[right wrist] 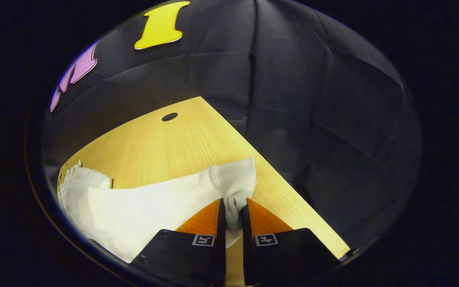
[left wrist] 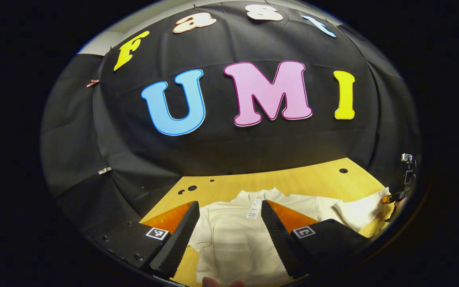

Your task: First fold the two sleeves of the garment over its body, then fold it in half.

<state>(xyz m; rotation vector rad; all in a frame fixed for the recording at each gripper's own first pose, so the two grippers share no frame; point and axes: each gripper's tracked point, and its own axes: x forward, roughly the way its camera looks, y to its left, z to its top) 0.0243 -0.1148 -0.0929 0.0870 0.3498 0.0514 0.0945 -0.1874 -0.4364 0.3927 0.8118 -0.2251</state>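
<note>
Dim booth, sharp centre, fisheye-warped edges

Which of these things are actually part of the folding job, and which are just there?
Part of the job:
- white garment
- its sleeve, pinched by the right hand-held gripper
- left hand-held gripper, open above the garment

Just there:
- wooden table
- tag at the collar

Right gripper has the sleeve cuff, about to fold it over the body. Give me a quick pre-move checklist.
1. Right gripper pinching the cuff of the cream long-sleeved garment: ok, both fingers press on cloth.
2. Left gripper open above the garment's body: ok.
3. The body lying flat on the light wooden table: ok, white paper tag at the collar.
4. Left sleeve already folded: cannot tell.
5. Left gripper clear of the fold path: not ok, it hovers over the body.
</note>
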